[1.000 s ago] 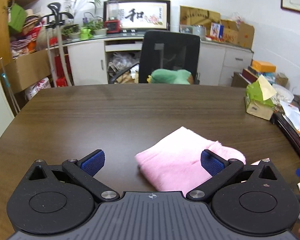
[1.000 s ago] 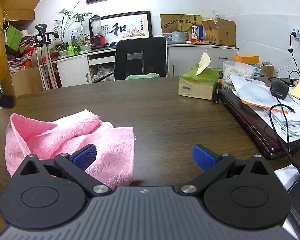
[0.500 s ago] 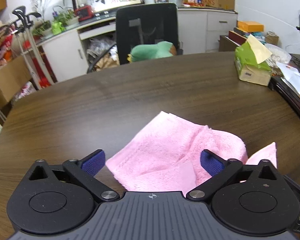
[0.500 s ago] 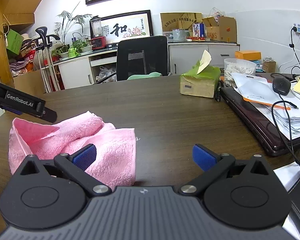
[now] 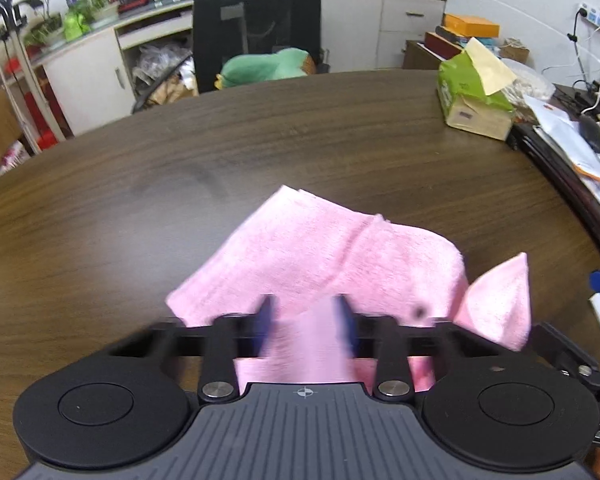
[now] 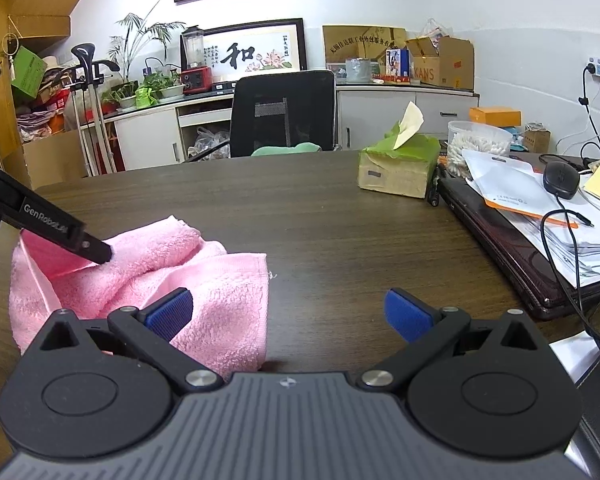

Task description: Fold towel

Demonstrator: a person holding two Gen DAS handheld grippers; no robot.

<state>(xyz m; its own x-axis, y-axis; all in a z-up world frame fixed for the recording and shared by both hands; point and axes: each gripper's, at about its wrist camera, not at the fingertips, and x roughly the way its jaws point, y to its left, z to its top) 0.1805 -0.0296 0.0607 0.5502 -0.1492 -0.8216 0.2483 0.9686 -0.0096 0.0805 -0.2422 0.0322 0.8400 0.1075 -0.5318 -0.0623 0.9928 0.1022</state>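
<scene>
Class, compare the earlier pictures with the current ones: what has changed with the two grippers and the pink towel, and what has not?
The left gripper came down onto the pink towel, and its jaws, wide open before, are closing on a raised fold between them. The towel's near edge has bunched up. The right gripper stayed open and in place, and the tissue box on the table did not move.

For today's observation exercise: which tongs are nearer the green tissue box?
Right. The right tongs stand open beside the pink towel, facing the green tissue box; the left tongs, closing on towel, sit farther.
</scene>
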